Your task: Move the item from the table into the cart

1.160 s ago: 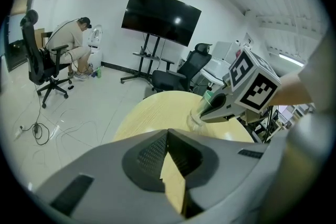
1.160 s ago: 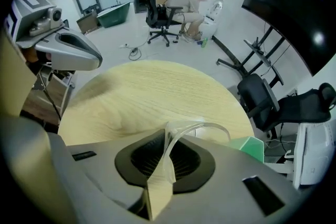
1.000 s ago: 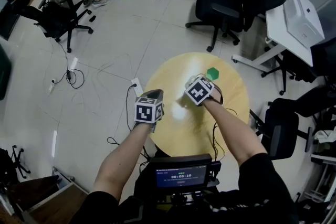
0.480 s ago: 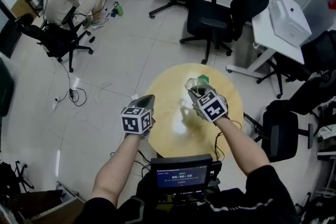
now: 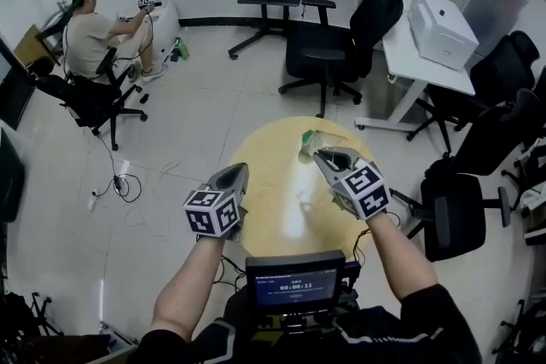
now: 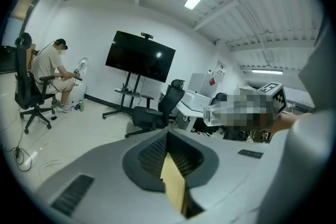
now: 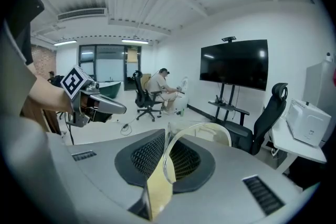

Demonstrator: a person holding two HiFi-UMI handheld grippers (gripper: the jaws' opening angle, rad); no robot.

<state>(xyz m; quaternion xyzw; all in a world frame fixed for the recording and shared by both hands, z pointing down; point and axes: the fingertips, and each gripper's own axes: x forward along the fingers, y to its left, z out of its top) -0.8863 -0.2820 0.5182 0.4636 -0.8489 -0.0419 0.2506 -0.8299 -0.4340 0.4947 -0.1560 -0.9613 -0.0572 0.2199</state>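
Small screen point(image 5: 294, 284) nearest, just this side of the round table point(image 5: 281, 209). Left gripper point(image 5: 235, 170) by the table's left edge, jaws together, empty. Right gripper point(image 5: 322, 154) over the table's far side, clamped on the rim of a clear cup point(image 5: 312, 141); contents unclear. Beyond the table: black chair point(image 5: 320, 55), white desk point(image 5: 409, 55). Seated person point(image 5: 90, 34) far left.

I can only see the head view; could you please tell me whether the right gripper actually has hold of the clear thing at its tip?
Observer: Yes. In the right gripper view, the right gripper is shut on the thin rim of a clear cup.
Operator: Thank you. Does the left gripper hold anything?
Observer: No. In the left gripper view, the left gripper has its jaws together with nothing between them.
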